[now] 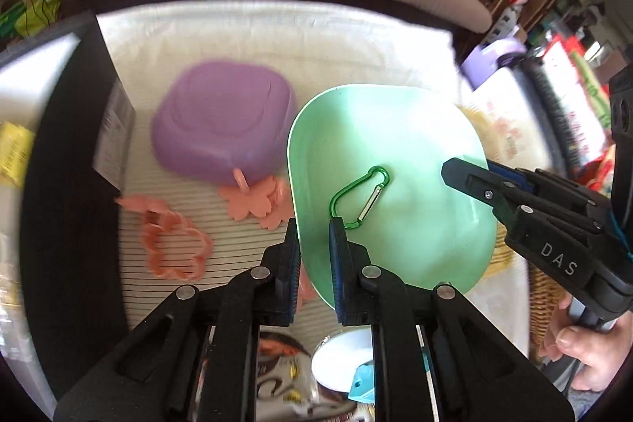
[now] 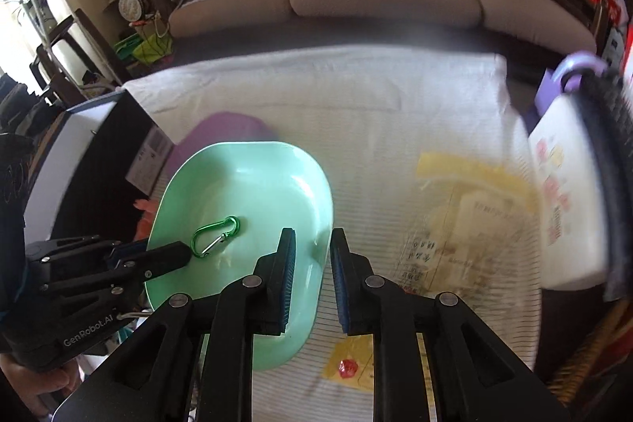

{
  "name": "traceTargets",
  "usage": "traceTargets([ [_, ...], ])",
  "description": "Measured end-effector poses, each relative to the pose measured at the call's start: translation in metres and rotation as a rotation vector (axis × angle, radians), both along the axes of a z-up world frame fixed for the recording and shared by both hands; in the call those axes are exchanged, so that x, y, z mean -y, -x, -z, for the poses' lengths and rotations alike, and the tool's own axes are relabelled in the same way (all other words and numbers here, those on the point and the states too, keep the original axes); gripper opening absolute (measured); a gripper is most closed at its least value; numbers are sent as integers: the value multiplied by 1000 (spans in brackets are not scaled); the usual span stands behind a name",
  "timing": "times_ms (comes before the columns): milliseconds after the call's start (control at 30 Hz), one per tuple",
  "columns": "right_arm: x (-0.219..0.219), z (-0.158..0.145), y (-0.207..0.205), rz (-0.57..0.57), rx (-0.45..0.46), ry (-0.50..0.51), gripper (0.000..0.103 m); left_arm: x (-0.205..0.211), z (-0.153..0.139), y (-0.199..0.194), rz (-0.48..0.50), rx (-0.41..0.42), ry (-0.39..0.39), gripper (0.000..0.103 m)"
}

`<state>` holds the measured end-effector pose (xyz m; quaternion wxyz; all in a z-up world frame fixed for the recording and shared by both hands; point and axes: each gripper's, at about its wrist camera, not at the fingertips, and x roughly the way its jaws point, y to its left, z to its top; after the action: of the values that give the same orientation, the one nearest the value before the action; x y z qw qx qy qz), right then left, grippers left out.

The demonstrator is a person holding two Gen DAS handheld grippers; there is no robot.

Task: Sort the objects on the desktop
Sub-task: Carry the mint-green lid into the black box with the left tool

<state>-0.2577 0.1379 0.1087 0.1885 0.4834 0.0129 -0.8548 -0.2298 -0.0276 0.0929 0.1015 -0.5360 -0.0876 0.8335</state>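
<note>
Both claws, left claw and right claw, pinch the light, stiff, slippery green bowl by its thin rim; the carabiner may slide.

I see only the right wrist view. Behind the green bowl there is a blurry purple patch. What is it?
Observer: It is a purple bowl, lying upside down on the cloth beside the green bowl.
Operator: And the bit of pink to the left of the green bowl?
Observer: Those are flat pink butterfly shapes, lying right at the purple bowl's near edge.
Operator: How does the left gripper hold the green bowl?
Observer: The left gripper is shut on the rim, with one finger inside the bowl and one outside.
</note>
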Motion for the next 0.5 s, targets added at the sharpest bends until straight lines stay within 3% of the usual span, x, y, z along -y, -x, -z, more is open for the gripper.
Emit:
traceTargets([
  [333, 51, -93, -31, -53, -62, 3, 17, 60, -101, -29, -23, -52, 2, 12],
  [500, 111, -112, -40, -109, -78, -2, 17, 115, -125, -38, -66, -47, 43, 13],
])
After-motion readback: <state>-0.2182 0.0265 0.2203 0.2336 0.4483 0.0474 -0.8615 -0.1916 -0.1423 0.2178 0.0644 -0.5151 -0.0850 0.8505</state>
